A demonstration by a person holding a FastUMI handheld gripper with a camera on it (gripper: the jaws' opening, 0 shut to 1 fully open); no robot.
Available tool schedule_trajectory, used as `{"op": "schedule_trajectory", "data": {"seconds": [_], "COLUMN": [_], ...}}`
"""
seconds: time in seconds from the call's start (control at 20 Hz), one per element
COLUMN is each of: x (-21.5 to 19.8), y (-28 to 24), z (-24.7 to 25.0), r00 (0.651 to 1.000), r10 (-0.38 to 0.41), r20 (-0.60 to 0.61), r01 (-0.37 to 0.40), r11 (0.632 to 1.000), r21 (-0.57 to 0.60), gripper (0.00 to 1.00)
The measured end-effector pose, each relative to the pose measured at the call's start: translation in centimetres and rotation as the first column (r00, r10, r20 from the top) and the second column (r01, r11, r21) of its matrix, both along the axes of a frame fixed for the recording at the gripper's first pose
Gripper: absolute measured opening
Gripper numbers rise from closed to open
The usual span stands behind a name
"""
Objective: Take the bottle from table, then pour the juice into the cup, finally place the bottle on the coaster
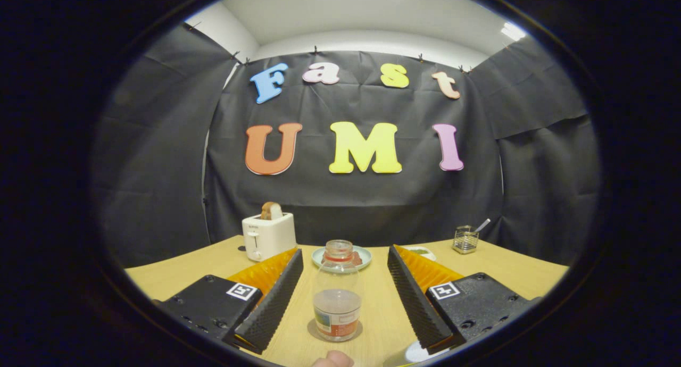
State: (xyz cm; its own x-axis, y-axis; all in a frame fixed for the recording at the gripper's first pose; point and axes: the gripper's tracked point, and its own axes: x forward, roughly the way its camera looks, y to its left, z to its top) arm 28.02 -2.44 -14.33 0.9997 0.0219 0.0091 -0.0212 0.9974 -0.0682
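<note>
Spreading wide to either side, my fingers (276,298) stand well apart with nothing pressed between them; my gripper (345,258) is open and empty. Between the fingers, upright on the wooden table (175,274), stands the bottle (337,292), touching neither pad. It appears to sit on a round dark disc, which I take for the coaster (315,332), though only its rim shows around the base.

The bottle is clear, with a narrow neck, a wide mouth with no cap that I can see, and a label round its lower part. Only a shallow band of reddish juice lies in the bottom, so I judge it light and bottom-weighted. The wall looks smooth and stiff; whether glass or hard plastic I cannot tell, so I would treat it as slippery and breakable. I would take hold on the straight body just above the label, below the shoulder, squeezing squarely.

Beyond the bottle lies a pale plate (319,256) with something red on it. Farther off stand a white toaster (268,235) with bread and a small wire basket (465,239).
</note>
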Motion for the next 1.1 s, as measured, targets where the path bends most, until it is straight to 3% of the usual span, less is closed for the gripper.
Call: {"op": "schedule_trajectory", "data": {"seconds": [0.35,1.1], "x": [-4.8,-14.9], "y": [-0.5,-2.9], "z": [7.9,19.1], "r00": [0.998,0.995], "r10": [0.053,-0.062], "r20": [-0.014,-0.073], "r01": [-0.053,0.062], "r11": [0.997,0.998], "r21": [0.056,-0.009], "gripper": [1.00,1.00]}}
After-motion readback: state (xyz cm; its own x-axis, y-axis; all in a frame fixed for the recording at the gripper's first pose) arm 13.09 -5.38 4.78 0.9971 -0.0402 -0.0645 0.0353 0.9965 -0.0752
